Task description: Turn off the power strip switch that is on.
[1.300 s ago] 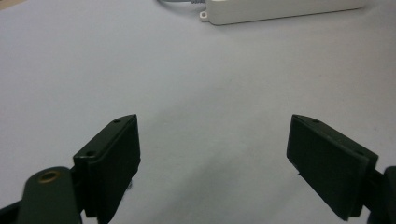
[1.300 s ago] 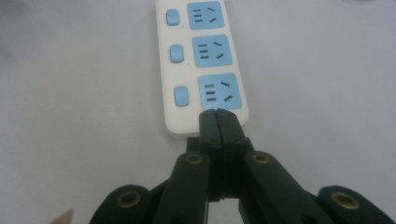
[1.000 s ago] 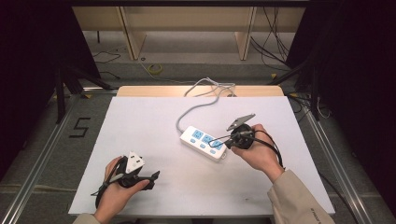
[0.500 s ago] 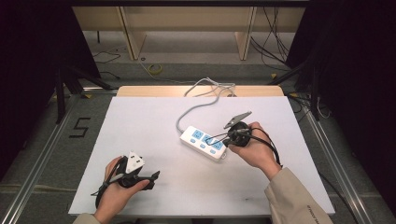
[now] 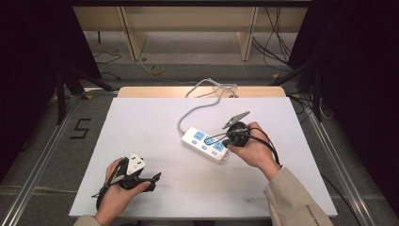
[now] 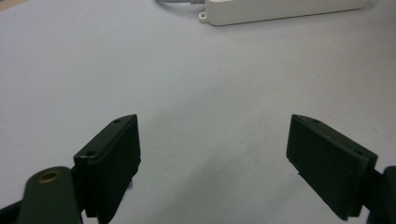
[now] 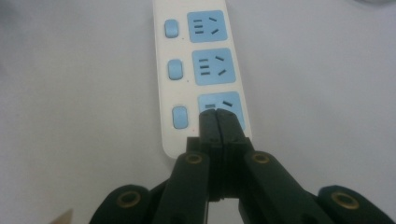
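1. The power strip (image 5: 205, 143) lies flat on the white surface (image 5: 141, 122), a little right of its middle, set at a slant.
2. The strip's grey cord (image 5: 197, 106) runs from its far end to the far edge of the surface.
3. The strip has three blue sockets (image 7: 212, 66) in a row, each with a blue switch (image 7: 174, 69) beside it.
4. The right gripper (image 5: 225, 139) sits over the near end of the strip. Its jaws are pressed together with nothing between them, and their tips are over the nearest socket (image 7: 219, 108); I cannot tell whether they touch it.
5. The left gripper (image 5: 153, 179) rests low on the surface, well apart from the strip, toward the near left. Its jaws stand wide apart and hold nothing.
6. From the left gripper view, the strip (image 6: 280, 9) lies well beyond the jaws, bare surface between.
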Demonstrator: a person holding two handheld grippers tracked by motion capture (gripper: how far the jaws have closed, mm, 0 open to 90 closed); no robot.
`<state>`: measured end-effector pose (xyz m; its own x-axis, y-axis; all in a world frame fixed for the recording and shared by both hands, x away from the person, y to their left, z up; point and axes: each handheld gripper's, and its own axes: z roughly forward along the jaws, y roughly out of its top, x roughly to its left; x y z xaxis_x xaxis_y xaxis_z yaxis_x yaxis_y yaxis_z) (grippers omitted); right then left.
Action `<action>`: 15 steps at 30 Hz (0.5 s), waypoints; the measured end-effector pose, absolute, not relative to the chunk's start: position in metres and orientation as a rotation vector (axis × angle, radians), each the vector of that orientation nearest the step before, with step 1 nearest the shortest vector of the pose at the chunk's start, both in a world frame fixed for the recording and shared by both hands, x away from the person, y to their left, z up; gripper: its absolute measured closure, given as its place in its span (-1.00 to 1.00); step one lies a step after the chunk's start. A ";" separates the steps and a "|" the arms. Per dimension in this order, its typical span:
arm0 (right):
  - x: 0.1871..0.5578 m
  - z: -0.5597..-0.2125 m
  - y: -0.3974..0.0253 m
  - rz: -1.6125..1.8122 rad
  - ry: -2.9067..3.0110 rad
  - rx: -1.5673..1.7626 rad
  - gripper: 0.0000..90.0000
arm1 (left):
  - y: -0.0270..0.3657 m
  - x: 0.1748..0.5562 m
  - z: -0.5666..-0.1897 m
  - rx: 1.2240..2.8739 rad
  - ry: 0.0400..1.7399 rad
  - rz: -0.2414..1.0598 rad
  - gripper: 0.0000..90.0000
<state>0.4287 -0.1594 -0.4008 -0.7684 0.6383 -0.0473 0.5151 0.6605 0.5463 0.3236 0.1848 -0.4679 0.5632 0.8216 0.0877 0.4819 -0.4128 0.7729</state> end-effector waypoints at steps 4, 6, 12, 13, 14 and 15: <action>0.430 -0.401 -0.159 0.761 2.646 0.935 1.00 | 0.185 0.324 -0.468 2.080 1.039 0.606 -0.61; 0.431 -0.401 -0.158 0.758 2.648 0.934 1.00 | 0.184 0.324 -0.468 2.080 1.038 0.605 -0.61; 0.432 -0.400 -0.155 0.754 2.653 0.931 1.00 | 0.185 0.324 -0.468 2.079 1.039 0.607 -0.61; 0.433 -0.400 -0.154 0.750 2.654 0.932 1.00 | 0.185 0.324 -0.468 2.079 1.039 0.607 -0.61; 0.433 -0.400 -0.153 0.752 2.655 0.926 1.00 | 0.185 0.324 -0.468 2.079 1.038 0.607 -0.61; 0.433 -0.400 -0.152 0.752 2.654 0.928 1.00 | 0.185 0.324 -0.468 2.079 1.039 0.607 -0.61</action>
